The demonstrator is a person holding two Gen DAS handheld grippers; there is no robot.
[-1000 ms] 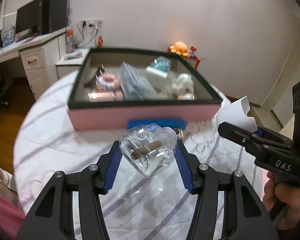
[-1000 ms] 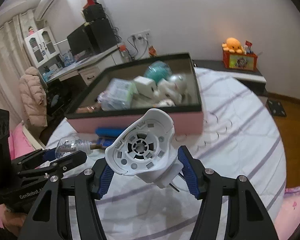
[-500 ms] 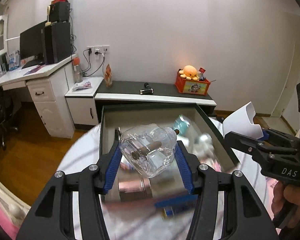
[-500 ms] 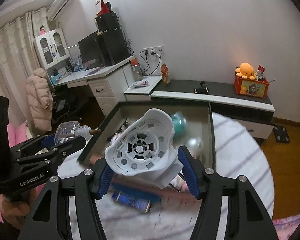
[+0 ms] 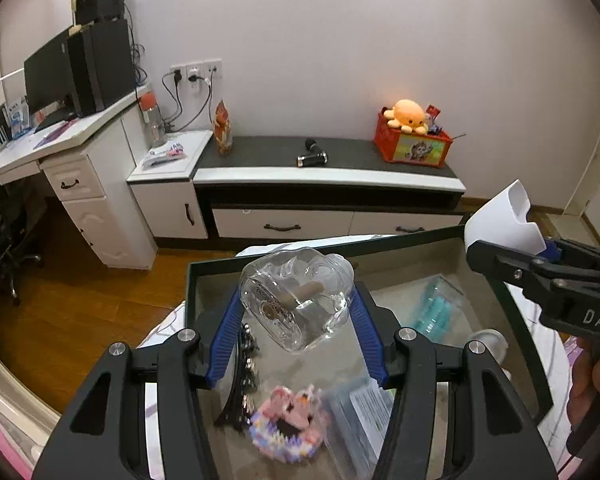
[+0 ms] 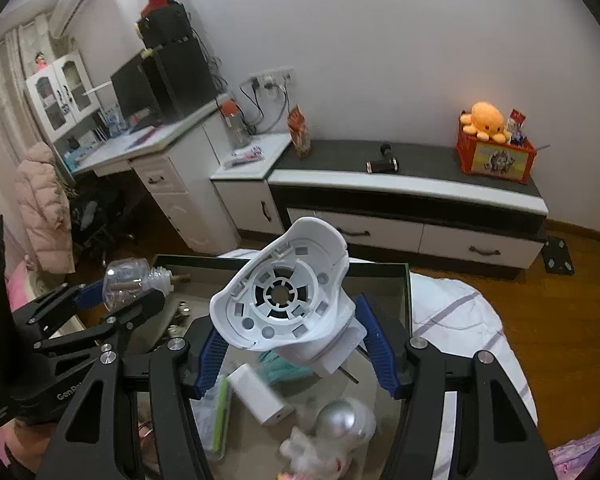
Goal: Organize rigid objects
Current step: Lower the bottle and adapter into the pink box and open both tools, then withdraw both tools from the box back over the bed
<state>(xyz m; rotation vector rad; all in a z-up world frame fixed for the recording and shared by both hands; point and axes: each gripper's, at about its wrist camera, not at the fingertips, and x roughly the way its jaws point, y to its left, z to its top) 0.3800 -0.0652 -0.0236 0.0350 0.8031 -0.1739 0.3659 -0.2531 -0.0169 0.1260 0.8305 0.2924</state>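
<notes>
My left gripper (image 5: 296, 312) is shut on a clear glass bottle (image 5: 296, 298) with a cork stopper, held above the left part of the dark-rimmed box (image 5: 192, 280). My right gripper (image 6: 296, 340) is shut on a white plastic fan-like housing (image 6: 284, 292), held above the same box (image 6: 404, 280). In the left wrist view the right gripper (image 5: 540, 268) shows at the right with the white part (image 5: 504, 216). In the right wrist view the left gripper (image 6: 112, 300) shows at the left with the bottle (image 6: 132, 284).
Inside the box lie a pink bead ornament (image 5: 288, 428), a black chain (image 5: 244, 372), a teal item (image 5: 436, 308), a white charger (image 6: 260, 396) and a silver ball (image 6: 344, 420). Beyond stand a low cabinet (image 5: 324, 196), a desk (image 5: 60, 148) and wooden floor (image 5: 80, 300).
Both grippers have travelled forward from the striped table in front of the box to above its inside, each still holding its object. The box now lies directly below them.
</notes>
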